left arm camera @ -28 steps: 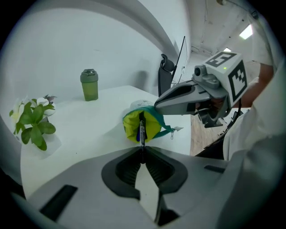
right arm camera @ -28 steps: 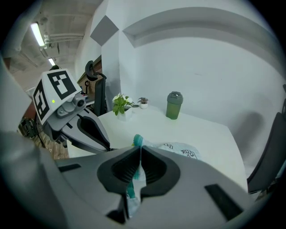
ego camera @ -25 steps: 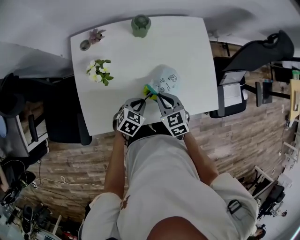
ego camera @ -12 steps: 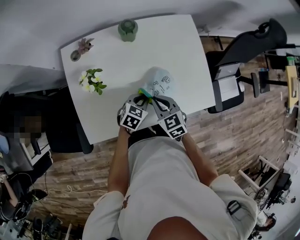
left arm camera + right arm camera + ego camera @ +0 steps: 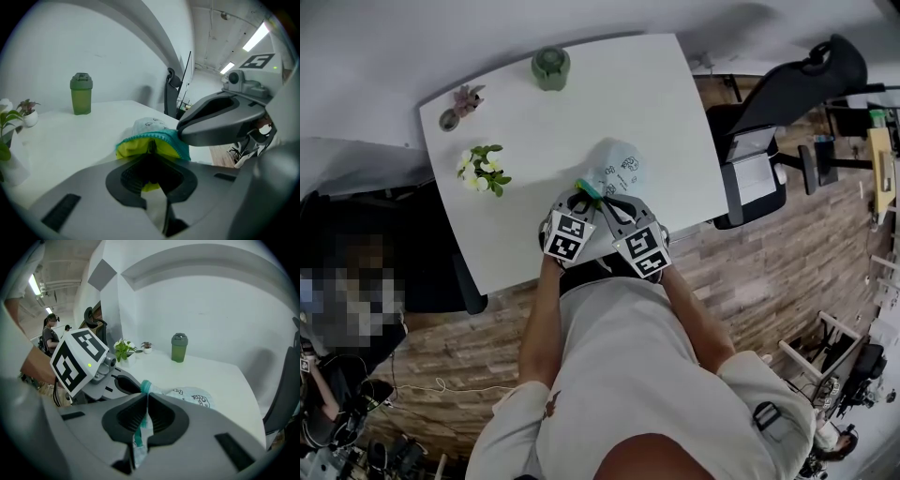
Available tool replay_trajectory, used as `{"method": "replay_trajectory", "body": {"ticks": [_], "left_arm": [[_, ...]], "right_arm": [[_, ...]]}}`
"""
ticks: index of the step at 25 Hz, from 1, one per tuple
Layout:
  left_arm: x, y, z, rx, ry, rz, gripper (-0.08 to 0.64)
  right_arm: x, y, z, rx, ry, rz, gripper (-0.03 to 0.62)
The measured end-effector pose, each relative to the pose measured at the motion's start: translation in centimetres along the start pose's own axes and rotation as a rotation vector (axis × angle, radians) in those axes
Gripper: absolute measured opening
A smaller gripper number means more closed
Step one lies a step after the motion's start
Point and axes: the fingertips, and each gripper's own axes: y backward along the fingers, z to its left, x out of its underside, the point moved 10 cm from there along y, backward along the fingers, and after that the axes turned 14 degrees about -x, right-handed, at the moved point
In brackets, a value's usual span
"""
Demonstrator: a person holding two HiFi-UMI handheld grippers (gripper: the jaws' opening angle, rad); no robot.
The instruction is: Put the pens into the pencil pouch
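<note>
Two grippers: the left gripper [image 5: 150,174] and the right gripper [image 5: 144,413] sit side by side at the near edge of the table [image 5: 656,103], both tilted down at the pencil pouch [image 5: 619,169].
Left jaws: closed together, pinching the pouch's yellow lining [image 5: 131,147] at its mouth.
Right jaws: closed as well, clamped on the teal zipper edge [image 5: 146,386] of the same mouth.
Pouch: lies on the table just beyond the jaw tips, its pale printed body pointing away and its mouth facing the person.
Pens: none shows on the table; a dark shape sits in the mouth, but I cannot tell whether it is a pen or the zipper pull.
Step in hand: probably working the mouth of the pouch, either spreading it or drawing it closed.
Next move: calls for the two grips to keep opposite lips taut while one pulls sideways, without dragging the light pouch off the edge.
Bystanders: a green bottle [image 5: 551,67], white flowers [image 5: 483,169] and a small potted plant [image 5: 461,98] stand well apart at the far side.
</note>
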Motion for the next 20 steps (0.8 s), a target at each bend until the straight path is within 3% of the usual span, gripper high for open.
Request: {"method": "replay_trajectory", "body": {"ticks": [14,20], "left_arm": [[1.0,3.0,0.8,-0.128,0.037,-0.017,0.148],[1.4,5.4,1.6,-0.210,0.075,-0.071,0.200]], "right_arm": [[0.4,-0.2,0.2,-0.007,0.007,0.019,0.014],[0.5,-0.5,0.4,-0.012,0.020,0.027,0.017]]}}
